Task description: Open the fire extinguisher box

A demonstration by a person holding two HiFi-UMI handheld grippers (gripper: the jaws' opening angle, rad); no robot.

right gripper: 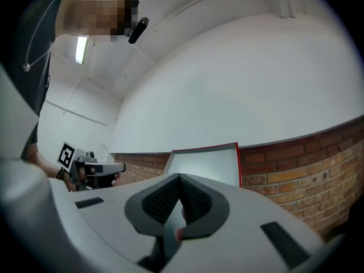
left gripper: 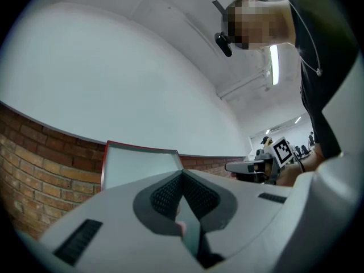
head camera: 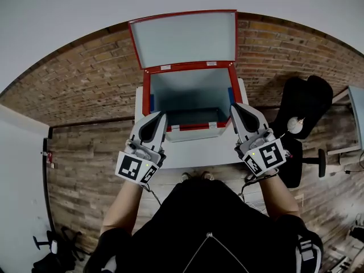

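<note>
Head view shows the fire extinguisher box (head camera: 190, 90) at the brick wall (head camera: 85, 84), its lid (head camera: 185, 38) already raised. The left gripper (head camera: 161, 116) and right gripper (head camera: 235, 108) have jaws pressed together on nothing. The lid seems stiff, thin, probably light; its free edge suits gripping.

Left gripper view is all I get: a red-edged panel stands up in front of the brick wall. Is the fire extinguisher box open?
Observer: Yes. The head view shows the red metal box with its red-framed lid swung up.
Operator: Anything inside?
Observer: The grey inside that shows from above holds no extinguisher.
Operator: I can't read the other gripper's jaws from here.
Observer: In its own view the right gripper has its jaws together, with nothing between them.
</note>
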